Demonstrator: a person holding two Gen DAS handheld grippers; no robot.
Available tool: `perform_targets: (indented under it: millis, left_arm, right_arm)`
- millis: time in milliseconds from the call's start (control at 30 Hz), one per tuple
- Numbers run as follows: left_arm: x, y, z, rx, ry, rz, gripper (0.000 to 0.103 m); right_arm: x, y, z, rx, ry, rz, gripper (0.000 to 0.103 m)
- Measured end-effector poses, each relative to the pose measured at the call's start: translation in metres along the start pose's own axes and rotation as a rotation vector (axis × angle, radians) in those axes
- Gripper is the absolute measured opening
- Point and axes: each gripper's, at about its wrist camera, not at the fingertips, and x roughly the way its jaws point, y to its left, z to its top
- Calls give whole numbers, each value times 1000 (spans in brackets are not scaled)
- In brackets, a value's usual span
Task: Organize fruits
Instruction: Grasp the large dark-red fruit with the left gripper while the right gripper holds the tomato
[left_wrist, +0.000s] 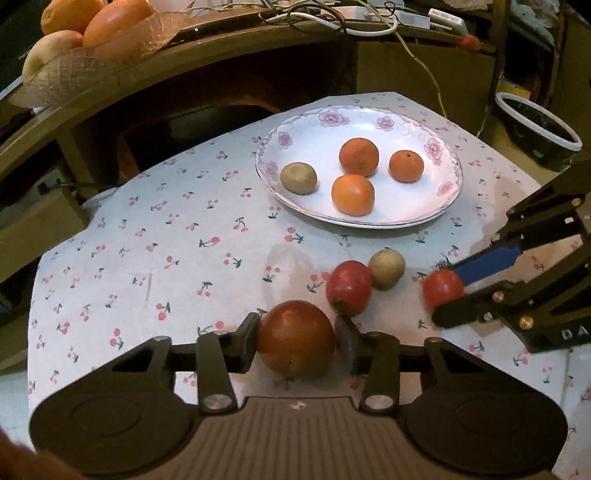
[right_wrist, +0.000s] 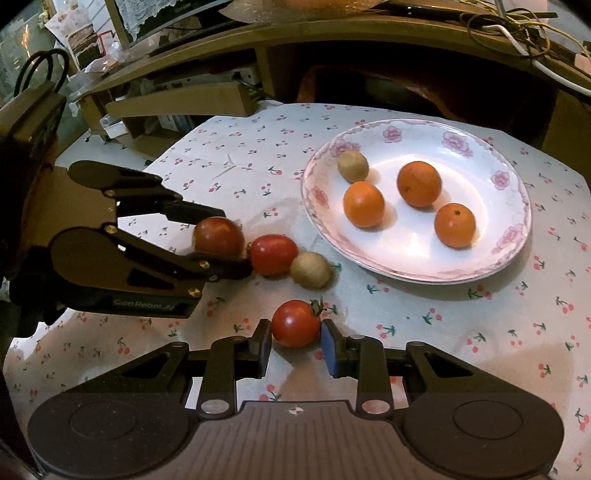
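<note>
Left gripper (left_wrist: 295, 341) clamped on the big tomato (left_wrist: 295, 338), pads touching both sides, low over the cloth (left_wrist: 166, 229). Right gripper (right_wrist: 295, 341) narrowed around the small tomato (right_wrist: 295, 323); left pad looks in contact, the blue pad (right_wrist: 330, 349) at most a sliver off, so can't confirm grip. Third tomato (right_wrist: 272, 254) and a kiwi (right_wrist: 311, 269) touch, on the cloth between both grippers and the plate (right_wrist: 517, 206). Plate holds three oranges (right_wrist: 419, 183) plus a second kiwi (right_wrist: 353, 166).

Both wrist views look down close, sharing the plate (left_wrist: 452, 177) (right_wrist: 517, 236).
</note>
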Motion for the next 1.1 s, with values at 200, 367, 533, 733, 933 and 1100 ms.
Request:
perform_targets:
  millis: [200, 367, 533, 733, 933, 1100]
  left_arm:
    - [-18, -2, -19, -11, 20, 16, 46]
    - [-30, -2, -37, -42, 12, 14, 46]
    - [-34, -10, -41, -32, 6, 29, 46]
    - [-37, -18, -44, -16, 8, 63, 47]
    - [-39, -21, -47, -17, 1, 81, 49]
    - [-39, -25, -48, -21, -2, 96, 48]
  right_arm:
    - [-6, -1, -4, -8, -13, -50, 29]
    - [-12, 5, -15, -30, -21, -86, 29]
    - [-14, 18, -24, -61, -22, -120, 29]
    - [-15, 22, -32, -66, -33, -139, 30]
    - [-17, 26, -37, -50, -48, -155, 30]
    - [-19, 25, -40, -39, -52, -160, 30]
